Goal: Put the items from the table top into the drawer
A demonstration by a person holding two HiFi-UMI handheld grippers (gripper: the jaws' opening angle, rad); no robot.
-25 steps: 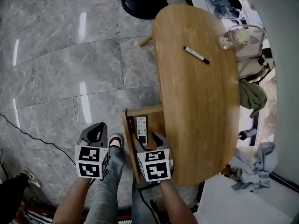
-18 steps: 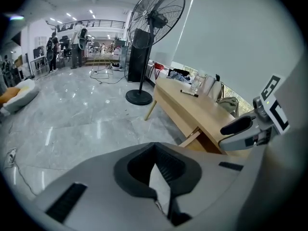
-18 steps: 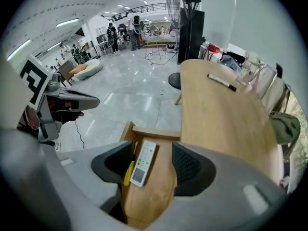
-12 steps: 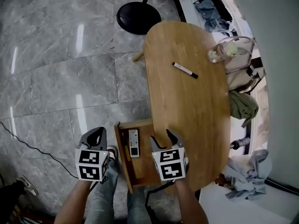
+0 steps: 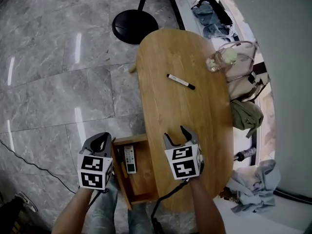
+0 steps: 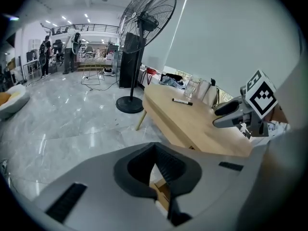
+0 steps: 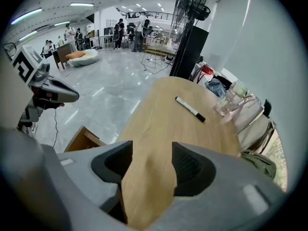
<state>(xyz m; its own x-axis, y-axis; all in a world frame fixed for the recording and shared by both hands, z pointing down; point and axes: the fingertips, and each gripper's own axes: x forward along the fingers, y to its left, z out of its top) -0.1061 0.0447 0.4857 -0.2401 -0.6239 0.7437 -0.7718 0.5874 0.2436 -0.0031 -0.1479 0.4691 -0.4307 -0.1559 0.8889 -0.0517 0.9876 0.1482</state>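
Near the middle of the oval wooden worktop (image 5: 195, 111) lies a pen (image 5: 180, 81), with a glass jug (image 5: 219, 60) at the far edge. Nothing lies between the pen and the right tool (image 5: 178, 136). Under the near edge the drawer (image 5: 144, 173) is pulled out, a remote control (image 5: 129, 158) inside.

The right tool hovers over the worktop, jaws apart and empty. The left tool (image 5: 100, 140) is over the floor (image 5: 58, 82) beside the drawer, jaws pressed together on nothing.

Grey marble floor; a fan's round base (image 5: 132, 27) stands beyond the worktop.
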